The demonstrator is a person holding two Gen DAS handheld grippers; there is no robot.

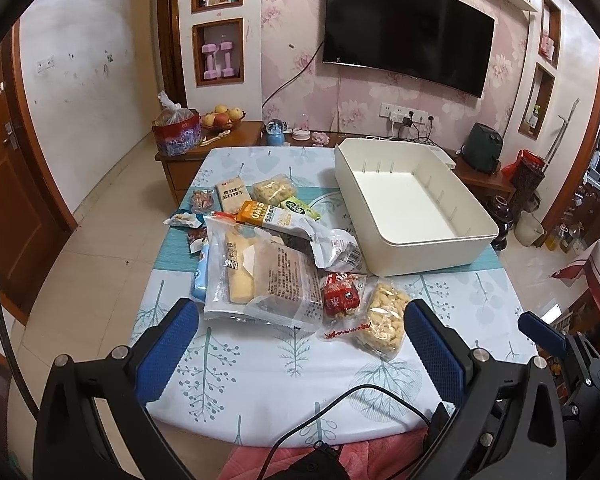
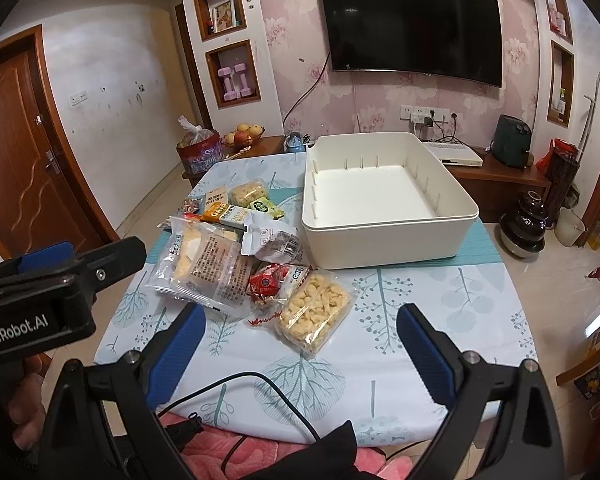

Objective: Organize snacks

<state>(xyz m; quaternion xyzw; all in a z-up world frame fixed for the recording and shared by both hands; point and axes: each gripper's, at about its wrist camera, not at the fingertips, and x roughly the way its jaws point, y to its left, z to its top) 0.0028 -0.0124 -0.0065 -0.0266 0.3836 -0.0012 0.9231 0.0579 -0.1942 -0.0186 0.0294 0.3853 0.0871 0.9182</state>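
A pile of snack packets lies on the table left of an empty white bin [image 1: 412, 200], which also shows in the right wrist view [image 2: 384, 200]. Nearest me are a clear pack of yellow puffs [image 1: 384, 320] [image 2: 314, 314], a red candy pack [image 1: 340, 294] [image 2: 266, 282] and a large clear bread bag [image 1: 260, 276] [image 2: 208, 268]. An orange oats bar [image 1: 266, 214] lies further back. My left gripper [image 1: 300, 344] is open and empty, just short of the pile. My right gripper [image 2: 300, 348] is open and empty, in front of the puffs pack.
The table has a white cloth with a tree print [image 1: 300, 380] and a teal runner [image 2: 480, 244]. A wooden TV cabinet [image 1: 228, 136] with a fruit bowl stands behind it. A black cable [image 2: 260, 388] crosses the near table edge. The left gripper's body [image 2: 40, 292] is at the left in the right wrist view.
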